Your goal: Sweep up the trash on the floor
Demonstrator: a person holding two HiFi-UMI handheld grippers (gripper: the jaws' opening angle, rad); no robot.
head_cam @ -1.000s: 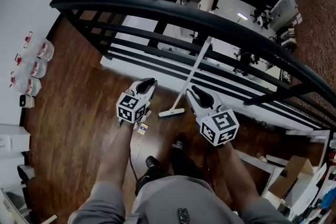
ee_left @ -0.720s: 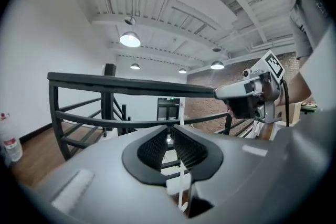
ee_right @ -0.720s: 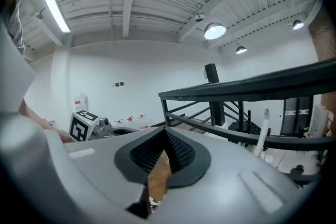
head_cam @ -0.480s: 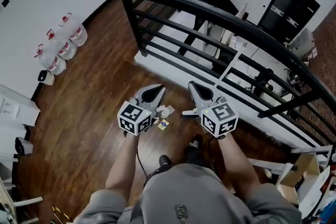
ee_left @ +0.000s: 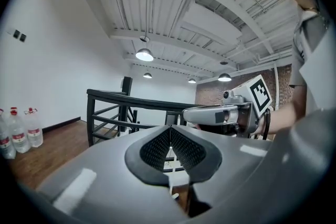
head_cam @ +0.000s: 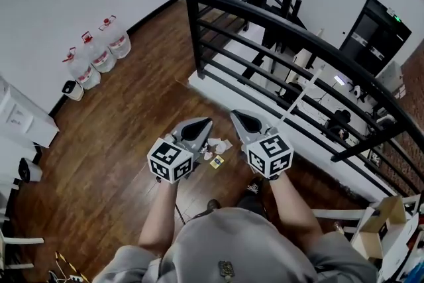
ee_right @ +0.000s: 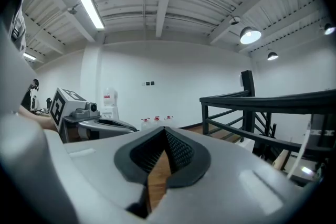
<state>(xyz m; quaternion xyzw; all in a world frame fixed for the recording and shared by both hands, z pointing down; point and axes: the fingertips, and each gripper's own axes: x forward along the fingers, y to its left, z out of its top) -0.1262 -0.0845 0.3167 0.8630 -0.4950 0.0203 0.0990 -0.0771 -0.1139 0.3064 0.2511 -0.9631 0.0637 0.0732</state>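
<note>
the trash (head_cam: pixel 215 145), a few white scraps and one yellow piece, lies loose on the floor (head_cam: pixel 132 116) close to the person's feet, between the two tongs, so it is not cleared away. this small heap may be already swept together, or it may lie as it fell. the left gripper (head_cam: pixel 199 126) has just been closing and is clenched on nothing; the right gripper (head_cam: pixel 240 119) is clenched and empty too. the broom (head_cam: pixel 305 95) leans on the railing (head_cam: pixel 265 16) at the far right, in no grip. no dustpan shows. water bottles (head_cam: pixel 99 53) stand far left, well apart.
</note>
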